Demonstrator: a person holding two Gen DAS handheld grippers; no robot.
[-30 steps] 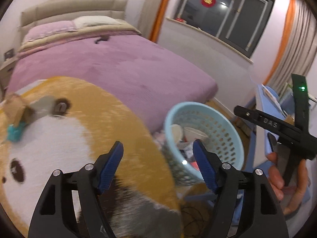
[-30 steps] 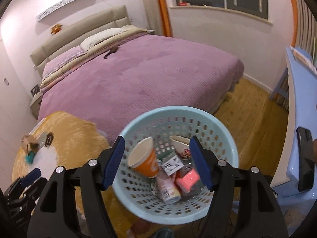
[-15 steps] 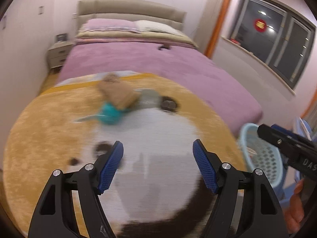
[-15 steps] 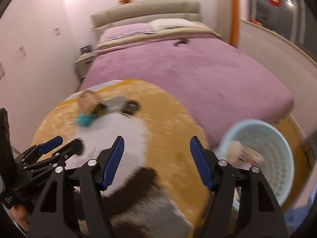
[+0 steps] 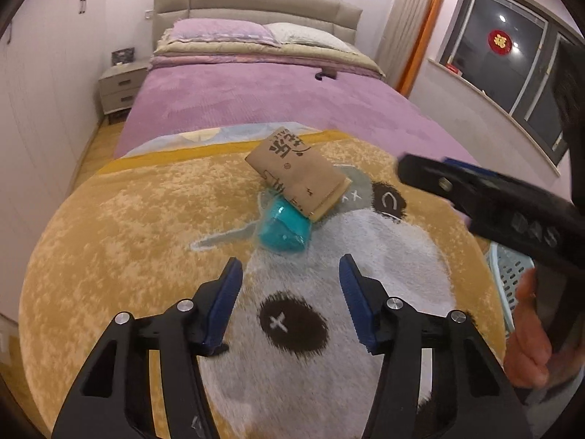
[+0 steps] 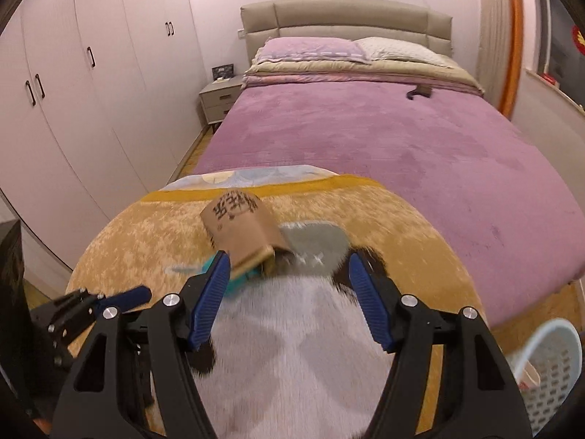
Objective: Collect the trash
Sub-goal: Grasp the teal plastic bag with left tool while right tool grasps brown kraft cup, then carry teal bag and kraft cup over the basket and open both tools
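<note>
Brown kraft paper bag (image 5: pixel 298 173) lies across a teal cup (image 5: pixel 283 230) on the plush rug (image 5: pixel 109 226), so left gripper (image 5: pixel 289 274) and right gripper (image 6: pixel 289 274) hover near with jaws apart, seemingly ready to grab.

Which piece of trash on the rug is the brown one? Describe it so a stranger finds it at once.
Start at the purple bed, then drop to the round yellow panda-face rug at its foot. Near the rug's middle lies a brown paper bag with black Chinese characters printed on it. It rests partly on a teal crumpled wrapper, the only other litter there.
</note>
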